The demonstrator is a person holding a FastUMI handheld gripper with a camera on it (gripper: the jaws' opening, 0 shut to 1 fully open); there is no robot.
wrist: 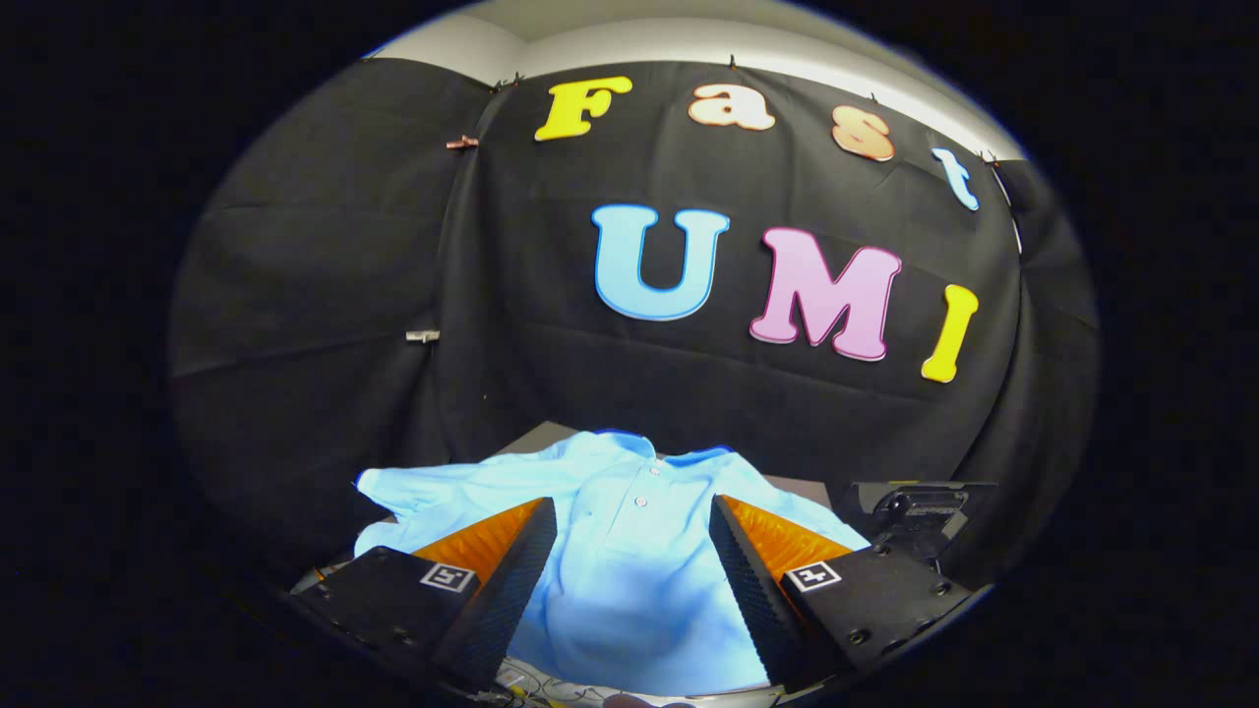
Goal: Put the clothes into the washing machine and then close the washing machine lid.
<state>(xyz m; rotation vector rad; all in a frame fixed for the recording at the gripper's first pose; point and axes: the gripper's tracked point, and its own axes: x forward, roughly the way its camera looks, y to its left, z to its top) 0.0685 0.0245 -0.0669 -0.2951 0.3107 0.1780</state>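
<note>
black cloth backs the booth; light blue shirt (pixel 629 551) lies flat between the gripper's (pixel 629 580) spread fingers; pinch a thick fold near the buttons.

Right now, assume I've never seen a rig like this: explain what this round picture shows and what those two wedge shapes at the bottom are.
The camera rides on a hand-held gripper that a person carries, looking forward along its two fingers; those are the wedges. They stand open, gripping nothing. Between and beyond them a light blue polo shirt lies spread flat, collar away from you, buttons showing. A dark object sits beyond the right finger, too unclear to name. Behind is the booth's black cloth wall.
</note>
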